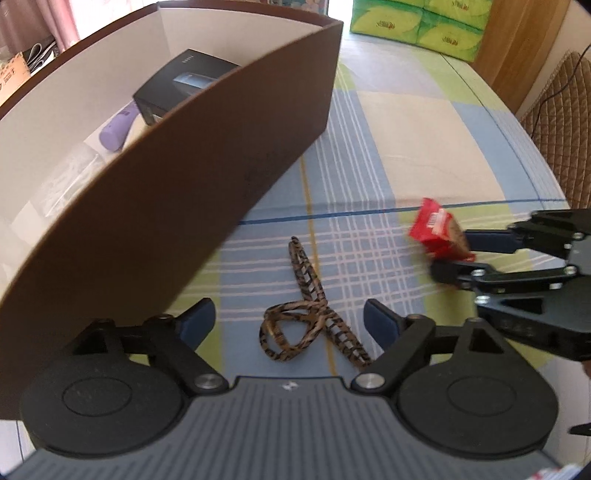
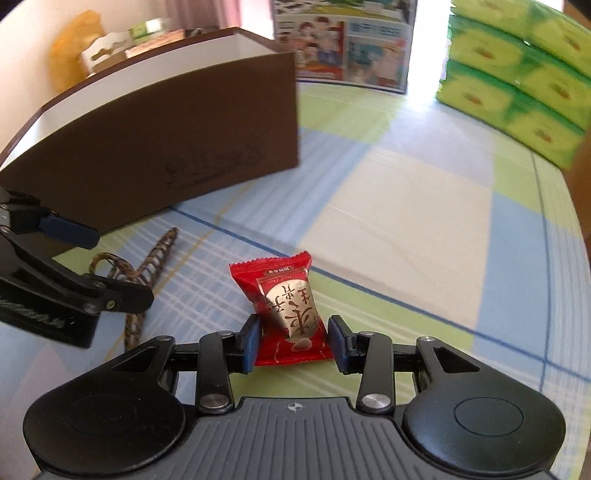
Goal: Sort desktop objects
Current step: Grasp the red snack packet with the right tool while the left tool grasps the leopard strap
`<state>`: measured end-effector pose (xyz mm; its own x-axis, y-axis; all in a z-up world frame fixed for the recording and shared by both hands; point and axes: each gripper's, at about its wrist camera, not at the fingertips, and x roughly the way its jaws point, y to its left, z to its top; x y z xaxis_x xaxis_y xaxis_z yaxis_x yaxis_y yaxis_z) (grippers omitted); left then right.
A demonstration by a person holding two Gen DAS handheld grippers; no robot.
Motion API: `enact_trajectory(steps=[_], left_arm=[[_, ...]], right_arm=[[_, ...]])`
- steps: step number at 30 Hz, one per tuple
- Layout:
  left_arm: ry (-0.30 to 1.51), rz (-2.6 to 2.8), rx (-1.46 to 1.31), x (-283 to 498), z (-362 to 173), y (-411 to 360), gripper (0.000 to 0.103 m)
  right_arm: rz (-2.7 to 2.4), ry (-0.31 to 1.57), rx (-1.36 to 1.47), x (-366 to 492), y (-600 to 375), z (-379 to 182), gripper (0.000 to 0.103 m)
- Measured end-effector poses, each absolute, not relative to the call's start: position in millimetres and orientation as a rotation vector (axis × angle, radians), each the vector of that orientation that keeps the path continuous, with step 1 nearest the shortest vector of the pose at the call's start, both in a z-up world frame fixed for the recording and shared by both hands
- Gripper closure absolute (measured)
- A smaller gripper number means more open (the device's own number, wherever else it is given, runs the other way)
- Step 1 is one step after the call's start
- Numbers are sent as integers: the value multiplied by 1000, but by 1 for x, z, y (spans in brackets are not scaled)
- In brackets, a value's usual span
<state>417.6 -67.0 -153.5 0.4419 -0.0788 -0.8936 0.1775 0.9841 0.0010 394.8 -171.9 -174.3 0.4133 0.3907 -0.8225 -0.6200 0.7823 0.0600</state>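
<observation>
My right gripper (image 2: pixel 291 341) is clenched on a red snack packet (image 2: pixel 286 314), lifted above the checked counter (image 2: pixel 406 206). My left gripper (image 1: pixel 289 321) is spread wide over a leopard-print hair clip (image 1: pixel 306 317) lying beside the brown storage box (image 1: pixel 207 147).

1. Home, likely a living or dining room.
2. Table under a checked cloth (image 2: pixel 406 206) in green, blue and cream.
3. Bulk packs of green tissue (image 2: pixel 517 85) stacked at the far edge.
4. Pink curtain (image 1: pixel 22 18) at the back, daylight coming in.
5. Quilted brown chair back (image 1: pixel 565 122) beside the table.
6. Illustrated poster (image 2: pixel 343 40) standing behind a brown box (image 2: pixel 166 147).
</observation>
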Motion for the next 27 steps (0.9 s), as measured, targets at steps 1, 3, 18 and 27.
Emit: enact_trajectory(steps=[1, 3, 18, 27], left_arm=[[1103, -162, 115, 418, -156, -68, 26], [1104, -173, 138, 418, -161, -70, 29], [1020, -361, 278, 394, -162, -50, 52], [945, -452, 367, 402, -167, -61, 48]], right_arm=[[636, 952, -269, 394, -175, -174, 66], [620, 959, -260, 393, -181, -173, 66], [599, 989, -271, 360, -190, -170, 43], [598, 977, -270, 362, -187, -169, 38]])
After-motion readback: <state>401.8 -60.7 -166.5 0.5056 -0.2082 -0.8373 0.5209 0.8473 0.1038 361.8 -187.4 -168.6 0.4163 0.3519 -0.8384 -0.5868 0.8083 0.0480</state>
